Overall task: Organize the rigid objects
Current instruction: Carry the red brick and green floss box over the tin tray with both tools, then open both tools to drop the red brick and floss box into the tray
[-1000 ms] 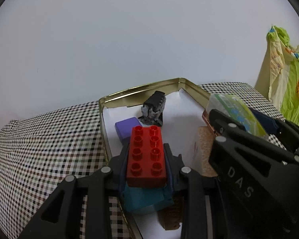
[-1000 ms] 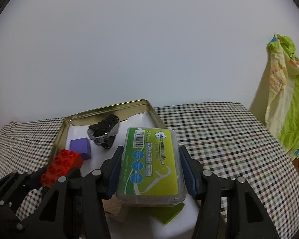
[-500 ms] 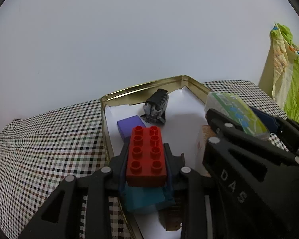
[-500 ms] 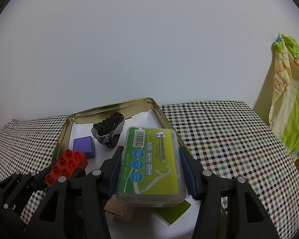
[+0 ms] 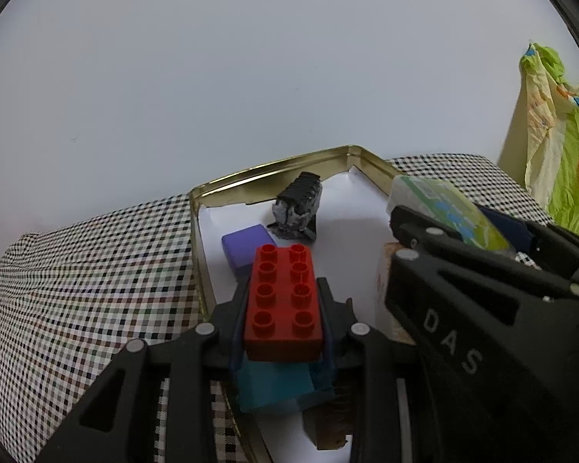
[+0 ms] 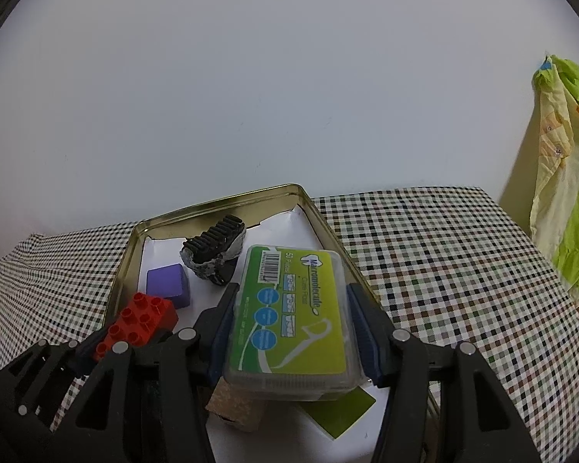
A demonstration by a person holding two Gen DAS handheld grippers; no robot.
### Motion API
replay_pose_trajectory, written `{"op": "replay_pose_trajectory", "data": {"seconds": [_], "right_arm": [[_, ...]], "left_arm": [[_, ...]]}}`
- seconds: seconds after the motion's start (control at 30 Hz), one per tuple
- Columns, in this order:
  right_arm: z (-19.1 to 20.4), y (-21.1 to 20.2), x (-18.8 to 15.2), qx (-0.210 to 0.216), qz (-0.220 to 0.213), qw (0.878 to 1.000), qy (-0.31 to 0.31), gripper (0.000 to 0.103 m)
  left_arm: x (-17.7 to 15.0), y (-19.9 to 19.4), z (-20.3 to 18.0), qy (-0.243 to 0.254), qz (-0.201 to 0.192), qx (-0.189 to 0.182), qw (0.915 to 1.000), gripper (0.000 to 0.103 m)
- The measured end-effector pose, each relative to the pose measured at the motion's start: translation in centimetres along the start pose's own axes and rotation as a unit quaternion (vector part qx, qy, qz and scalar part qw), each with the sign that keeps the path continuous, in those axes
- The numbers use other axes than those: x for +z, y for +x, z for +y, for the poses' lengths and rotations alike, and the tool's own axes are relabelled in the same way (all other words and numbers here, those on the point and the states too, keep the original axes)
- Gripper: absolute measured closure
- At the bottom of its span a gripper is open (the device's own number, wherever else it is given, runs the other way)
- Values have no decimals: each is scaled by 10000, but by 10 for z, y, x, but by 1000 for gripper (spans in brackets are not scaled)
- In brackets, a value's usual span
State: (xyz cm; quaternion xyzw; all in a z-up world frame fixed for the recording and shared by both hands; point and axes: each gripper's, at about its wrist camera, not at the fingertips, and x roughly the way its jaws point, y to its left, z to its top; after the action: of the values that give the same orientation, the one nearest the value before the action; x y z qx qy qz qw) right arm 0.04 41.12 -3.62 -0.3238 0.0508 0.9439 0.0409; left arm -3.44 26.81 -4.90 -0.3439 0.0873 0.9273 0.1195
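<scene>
Two claws, both loaded: your left claw point(image 5: 283, 305) pinches the red brick point(image 5: 283, 301) at lower centre; your right claw point(image 6: 289, 324) clamps the floss box point(image 6: 289, 320) (light, slick plastic, best held by its long sides) above the tin point(image 6: 212, 202).

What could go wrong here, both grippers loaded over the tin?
1. The left gripper and right gripper sit side by side over the tin; they could bump while lowering.
2. The floss box may land tilted on the cork block under it.
3. The red brick could knock the purple cube.
</scene>
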Motion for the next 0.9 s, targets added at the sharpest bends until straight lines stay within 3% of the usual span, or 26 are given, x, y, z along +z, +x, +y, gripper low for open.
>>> {"op": "replay_pose_trajectory", "data": {"seconds": [0.27,0.63,0.9], "right_arm": [[-2,4,2,-68,164,9996,226,45],[1,15,5,-220,420,9986,247,44],[-1,17,7,281,577,9975,289,44]], "left_arm": [[0,1,-3,290,-6,-155,9995,73],[-1,4,2,126,8,-187,9997,73],[-2,3,2,92,-6,-108,9999,72]]}}
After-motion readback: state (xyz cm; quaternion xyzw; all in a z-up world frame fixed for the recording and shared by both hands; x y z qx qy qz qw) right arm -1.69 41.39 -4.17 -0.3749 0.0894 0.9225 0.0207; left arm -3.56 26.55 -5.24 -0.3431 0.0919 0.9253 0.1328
